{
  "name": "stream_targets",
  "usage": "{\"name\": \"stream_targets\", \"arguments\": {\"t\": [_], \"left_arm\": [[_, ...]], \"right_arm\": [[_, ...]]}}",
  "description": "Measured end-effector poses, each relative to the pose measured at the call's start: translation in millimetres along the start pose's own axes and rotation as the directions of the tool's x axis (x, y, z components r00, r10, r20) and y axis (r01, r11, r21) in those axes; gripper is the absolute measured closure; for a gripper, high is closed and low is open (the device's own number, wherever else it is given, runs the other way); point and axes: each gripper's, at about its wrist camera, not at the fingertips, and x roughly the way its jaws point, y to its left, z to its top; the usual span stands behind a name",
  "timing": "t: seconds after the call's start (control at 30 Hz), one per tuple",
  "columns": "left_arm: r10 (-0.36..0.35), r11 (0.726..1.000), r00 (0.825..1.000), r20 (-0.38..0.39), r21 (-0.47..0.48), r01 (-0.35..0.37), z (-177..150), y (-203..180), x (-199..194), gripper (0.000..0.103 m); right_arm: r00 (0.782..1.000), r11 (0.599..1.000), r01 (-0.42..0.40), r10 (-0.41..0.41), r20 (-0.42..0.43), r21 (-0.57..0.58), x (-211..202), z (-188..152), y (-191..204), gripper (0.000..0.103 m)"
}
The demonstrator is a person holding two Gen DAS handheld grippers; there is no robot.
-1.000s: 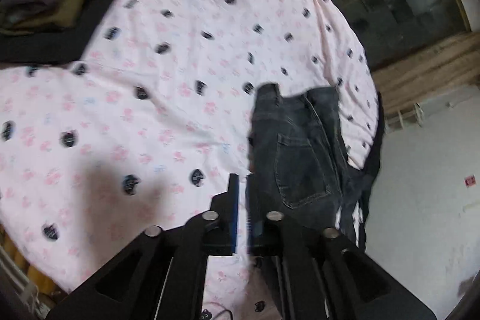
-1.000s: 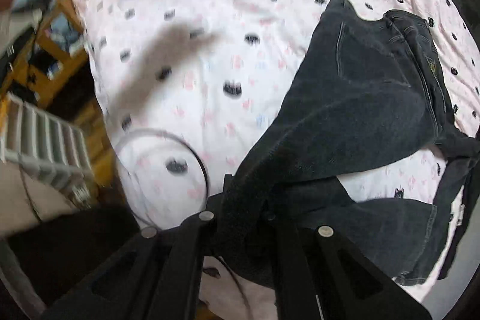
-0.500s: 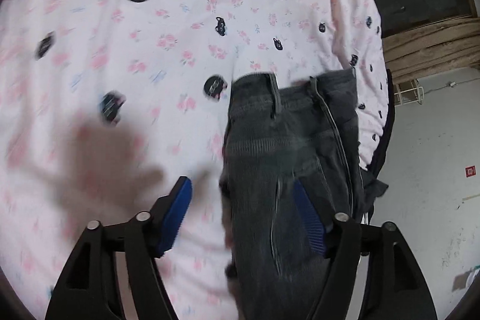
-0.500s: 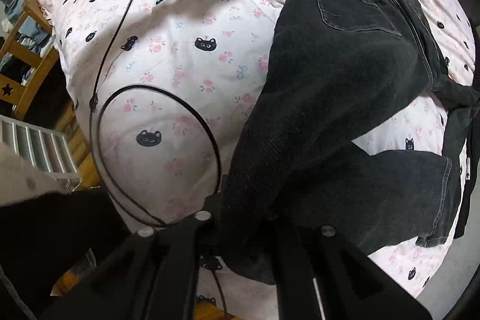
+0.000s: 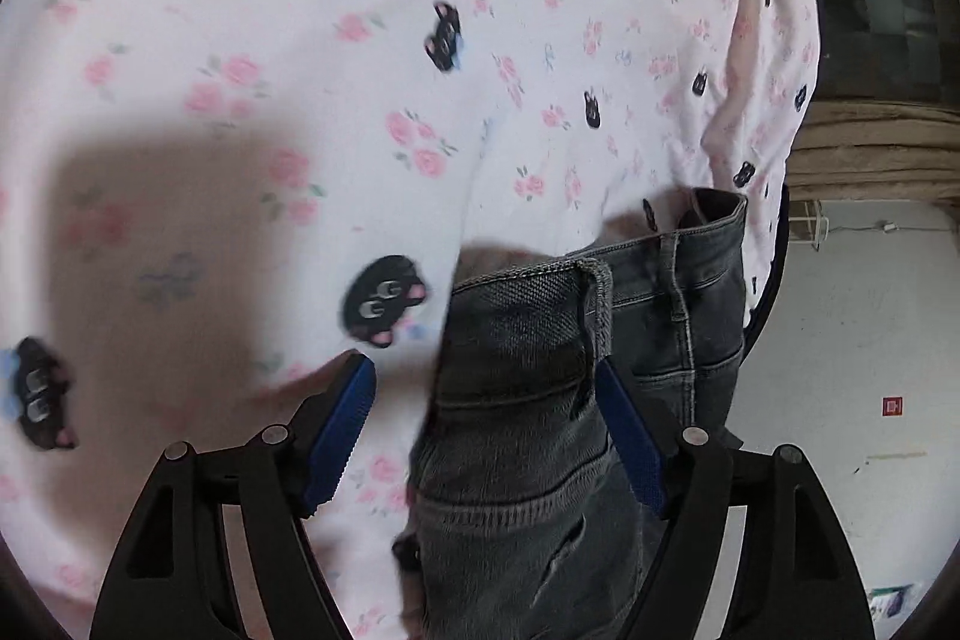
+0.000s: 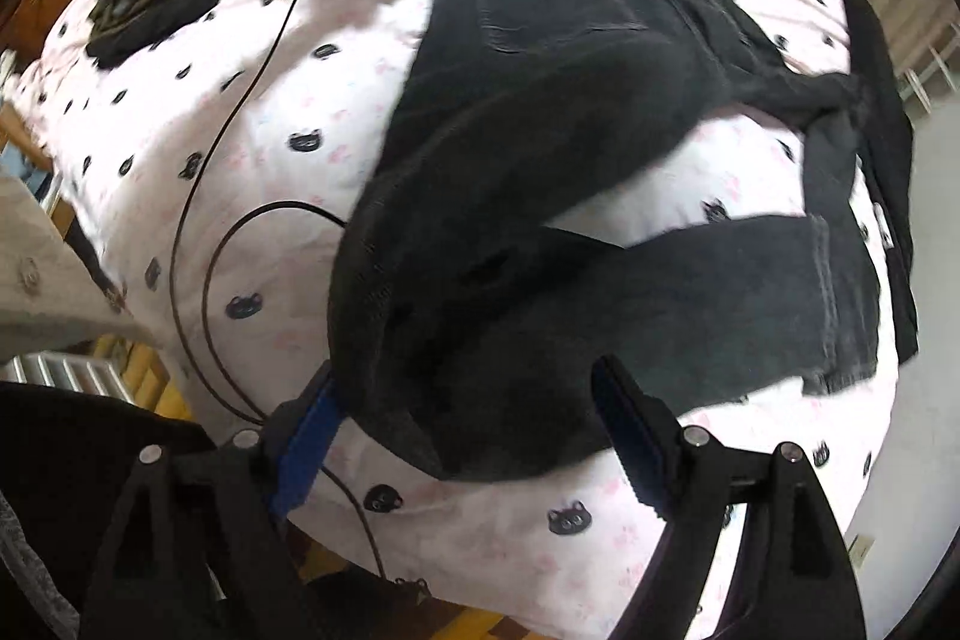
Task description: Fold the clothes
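A bed under a pale pink sheet printed with black cats and roses fills both views. On it lie dark grey denim jeans, half-folded. The right gripper is opening, its jaws spread around the nearest fold, one pad touching it. At the jeans' waistband the left gripper is opening, waistband loose between its jaws. Risk: released folds may slump. The far leg runs off the bed edge, hidden.
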Motion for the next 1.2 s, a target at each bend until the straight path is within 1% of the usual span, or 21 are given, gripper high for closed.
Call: {"name": "stream_targets", "arguments": {"t": [0.07,0.1,0.13,0.2,0.23,0.27,0.3,0.37,0.4,0.43,0.5,0.53,0.6,0.7,0.9,0.97,1.03,1.13,1.2], "left_arm": [[-0.007,1.0,1.0,-0.012,-0.02,0.006,0,2,9,0.029],[-0.023,0.999,1.0,-0.01,-0.035,0.023,0,2,12,0.022],[-0.039,0.998,0.999,-0.008,-0.049,0.039,0,3,14,0.017],[-0.082,0.996,0.997,-0.011,-0.043,0.081,0,-5,19,0.017],[-0.088,0.996,0.996,-0.019,-0.026,0.087,-1,-12,22,0.017],[-0.093,0.996,0.995,-0.027,-0.009,0.093,-1,-18,25,0.017],[-0.081,0.997,0.996,-0.024,0.017,0.081,-2,-25,27,0.017],[-0.08,0.996,0.996,-0.025,0.029,0.081,-2,-27,28,0.018],[-0.078,0.996,0.997,-0.021,0.029,0.079,-1,-26,27,0.026],[-0.066,0.997,0.998,-0.016,0.04,0.066,0,-24,26,0.041],[-0.046,0.997,0.999,-0.017,0.056,0.047,1,-20,24,0.063],[-0.038,0.997,0.999,-0.022,0.062,0.04,1,-18,23,0.07],[-0.027,0.996,0.999,-0.033,0.084,0.029,1,-17,22,0.077],[-0.022,0.994,0.999,-0.028,0.11,0.025,0,-25,17,0.079],[-0.034,0.983,0.999,-0.01,0.18,0.035,-10,-48,-9,0.081],[-0.049,0.977,0.999,-0.002,0.209,0.048,-16,-56,-20,0.083],[-0.063,0.975,0.998,0.006,0.214,0.061,-19,-58,-28,0.084],[-0.067,0.977,0.998,0.018,0.202,0.062,-22,-57,-36,0.085],[-0.062,0.98,0.997,0.048,0.194,0.051,-24,-58,-43,0.086]], "right_arm": [[1.0,1.0,0.009,-0.009,-0.002,0.005,-2,-2,-4,0.019],[1.0,1.0,0.014,-0.014,-0.003,0.008,-2,-4,-6,0.019],[1.0,1.0,0.016,-0.016,-0.003,0.009,-3,-4,-8,0.019],[1.0,1.0,0.016,-0.016,-0.003,0.013,-4,-5,-9,0.019],[1.0,1.0,0.016,-0.016,-0.002,0.015,-5,-5,-9,0.019],[1.0,1.0,0.016,-0.016,-0.001,0.016,-6,-6,-10,0.019],[1.0,1.0,0.015,-0.015,0.002,0.016,-7,-6,-10,0.019],[1.0,1.0,0.012,-0.012,0.002,0.019,-8,-7,-11,0.019],[1.0,1.0,0.01,-0.01,0.001,0.023,-8,-8,-12,0.019],[1.0,1.0,0.008,-0.008,0.002,0.027,-8,-8,-13,0.019],[1.0,0.999,0.006,-0.006,0.003,0.031,-9,-8,-15,0.019],[1.0,0.999,0.005,-0.005,0.002,0.032,-10,-8,-15,0.019],[1.0,1.0,0.005,-0.005,0.0,0.029,-10,-9,-16,0.019],[1.0,1.0,0.006,-0.006,-0.004,0.029,-11,-10,-19,0.019],[1.0,0.998,0.021,-0.021,0.003,0.065,-16,-12,-29,0.019],[0.999,0.995,0.031,-0.032,0.011,0.094,-20,-13,-38,0.019],[0.999,0.991,0.039,-0.042,0.017,0.13,-21,-13,-49,0.019],[0.999,0.979,0.047,-0.051,0.012,0.199,-20,-14,-68,0.019],[0.998,0.968,0.051,-0.055,0.007,0.244,-18,-17,-82,0.019]]}}
